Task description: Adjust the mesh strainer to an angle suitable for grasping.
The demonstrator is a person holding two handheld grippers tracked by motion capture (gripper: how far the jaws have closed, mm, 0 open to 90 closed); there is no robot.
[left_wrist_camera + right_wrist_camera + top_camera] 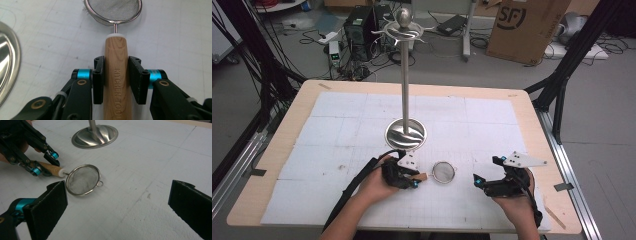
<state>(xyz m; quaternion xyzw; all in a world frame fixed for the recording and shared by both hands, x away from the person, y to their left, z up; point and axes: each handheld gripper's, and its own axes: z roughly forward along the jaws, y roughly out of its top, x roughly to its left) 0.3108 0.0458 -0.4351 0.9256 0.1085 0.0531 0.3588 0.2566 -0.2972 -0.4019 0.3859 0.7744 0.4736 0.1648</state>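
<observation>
Plainly clamped: left gripper (pixel 116 80) with both black pads pressed flat against the sides of a wooden handle (pixel 116 82), jaws closed on it roughly midway along its visible length. Handle lettered "KITCHEN TOOL", running straight up between the jaws and ending in a white collar just past the pad tips, then a thin wire stem, then the round mesh bowl of the strainer (pixel 113 11) well ahead of the jaws. Seen from above, same left gripper (pixel 416 181) held in a hand (pixel 377 186) near the front of the desk (pixel 272 165), handle pointing toward the right, strainer bowl (pixel 444 172) lying on the white gridded mat (pixel 492 125) just beyond the jaw tips. Right gripper (pixel 479 181) off to the right of the bowl, apart from it, not touching. From the right gripper view, its own jaws wide open (pixel 117 212) with nothing between the pads but bare mat; strainer (pixel 83 180) ahead and toward the left pad, rim tilted with a small wire loop on its far side, near the left pad but whether touching, cannot tell. Behind the strainer, a tall steel stand (pixel 405 100) rising from a round polished base (pixel 406 134), well clear of both grippers.
</observation>
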